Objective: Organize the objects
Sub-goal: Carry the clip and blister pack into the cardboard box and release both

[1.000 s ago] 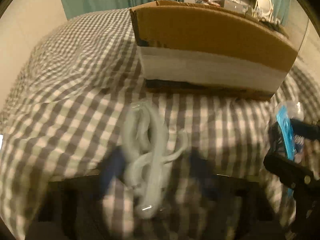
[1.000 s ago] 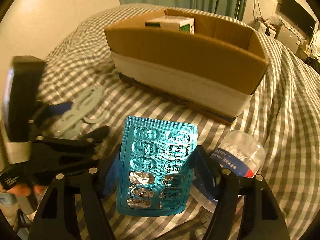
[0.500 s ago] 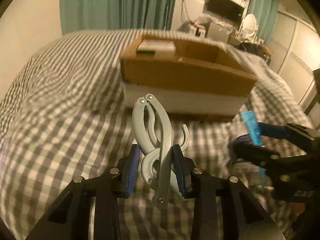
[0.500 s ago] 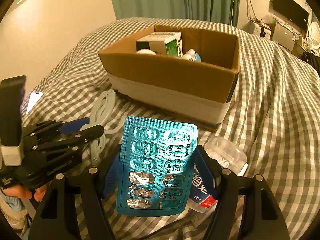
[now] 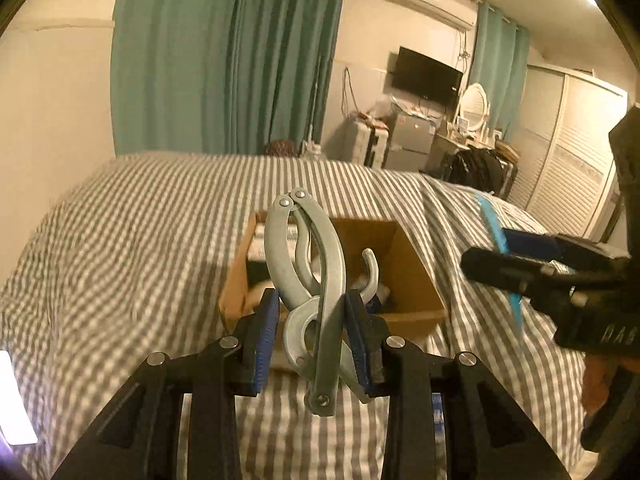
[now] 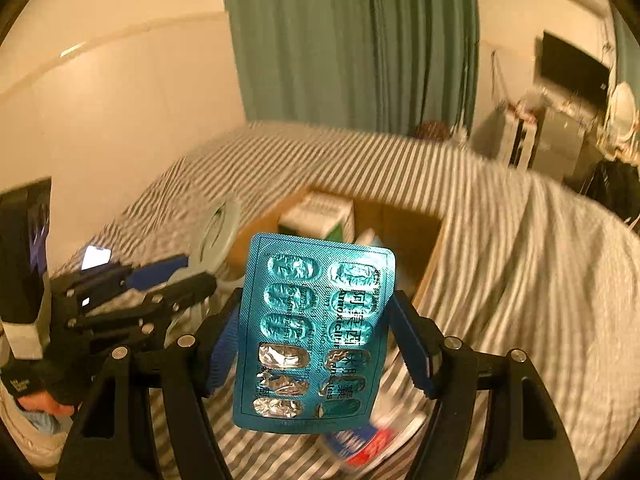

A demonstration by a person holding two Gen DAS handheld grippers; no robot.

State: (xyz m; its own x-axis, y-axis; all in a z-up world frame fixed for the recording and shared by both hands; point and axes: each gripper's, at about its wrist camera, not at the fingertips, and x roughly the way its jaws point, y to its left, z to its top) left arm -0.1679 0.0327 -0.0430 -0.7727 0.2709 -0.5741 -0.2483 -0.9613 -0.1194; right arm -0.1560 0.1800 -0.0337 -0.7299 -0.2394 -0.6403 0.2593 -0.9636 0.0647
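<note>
My left gripper [image 5: 311,324] is shut on a grey metal hand tool [image 5: 308,280] and holds it upright in the air in front of the open cardboard box [image 5: 404,276]. My right gripper [image 6: 316,344] is shut on a teal blister pack of pills [image 6: 312,332], also lifted, short of the same box [image 6: 424,240]. The box holds a white and green carton [image 6: 320,216] and other small items. The right gripper with the blister pack edge [image 5: 496,240] shows at the right of the left wrist view. The left gripper with the tool [image 6: 216,232] shows at the left of the right wrist view.
The box sits on a grey-and-white checked bedspread [image 5: 120,240]. A clear plastic tub with a red and blue label [image 6: 368,440] lies on the bed under my right gripper. A lit phone [image 6: 96,258] lies at the bed's left edge. Green curtains, a TV and a dresser stand behind.
Both grippers have risen well above the bed with their objects and now look down into the box from higher up. The left gripper closed on the tool and lifted it.
</note>
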